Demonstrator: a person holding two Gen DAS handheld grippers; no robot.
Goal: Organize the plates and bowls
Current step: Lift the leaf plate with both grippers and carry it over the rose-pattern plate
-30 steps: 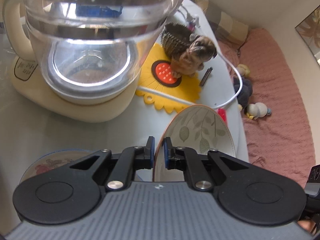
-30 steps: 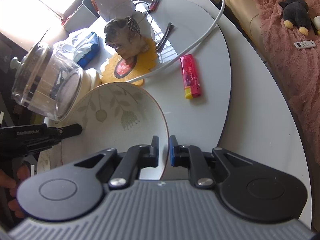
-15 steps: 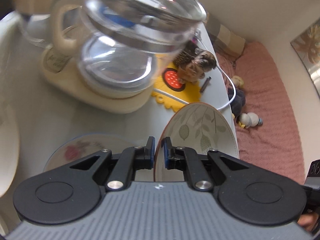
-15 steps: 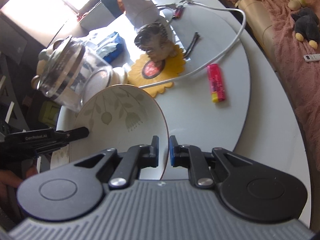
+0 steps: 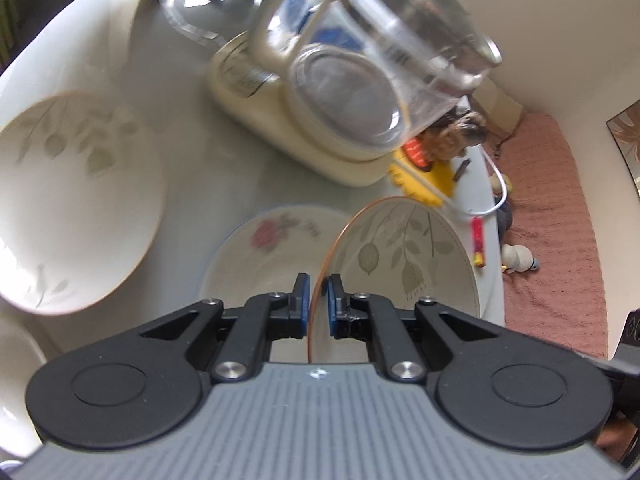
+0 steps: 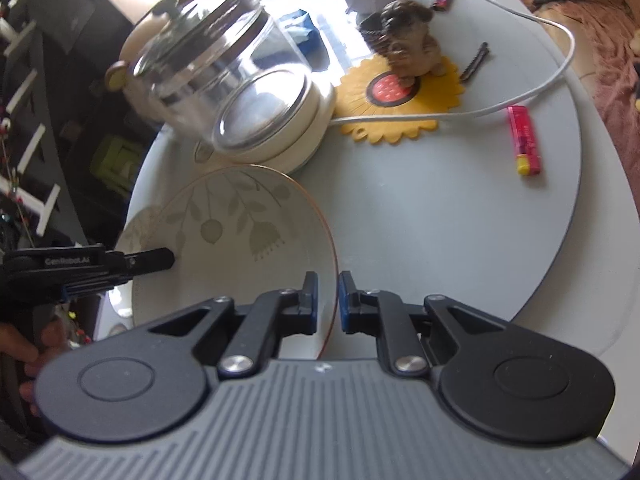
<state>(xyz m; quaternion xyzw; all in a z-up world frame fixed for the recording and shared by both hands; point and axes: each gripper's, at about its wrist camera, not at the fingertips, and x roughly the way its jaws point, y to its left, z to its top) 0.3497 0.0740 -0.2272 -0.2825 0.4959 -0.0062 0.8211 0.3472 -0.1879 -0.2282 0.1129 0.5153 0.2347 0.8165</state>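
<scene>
Both grippers, left (image 5: pixel 318 300) and right (image 6: pixel 328 300), are clamping opposite rims of the leaf-pattern bowl (image 5: pixel 404 256), carrying it above the table (image 6: pixel 440 216), with the matching bowl (image 5: pixel 72 200) lying farther off, leftward, nearer the left gripper.

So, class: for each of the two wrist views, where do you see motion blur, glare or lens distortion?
Left wrist view: the glass kettle and the leaf-pattern bowl on the table are smeared by motion blur, while the left gripper stays sharp. Right wrist view: window glare washes out the top, and the fisheye bends the table edge.
</scene>
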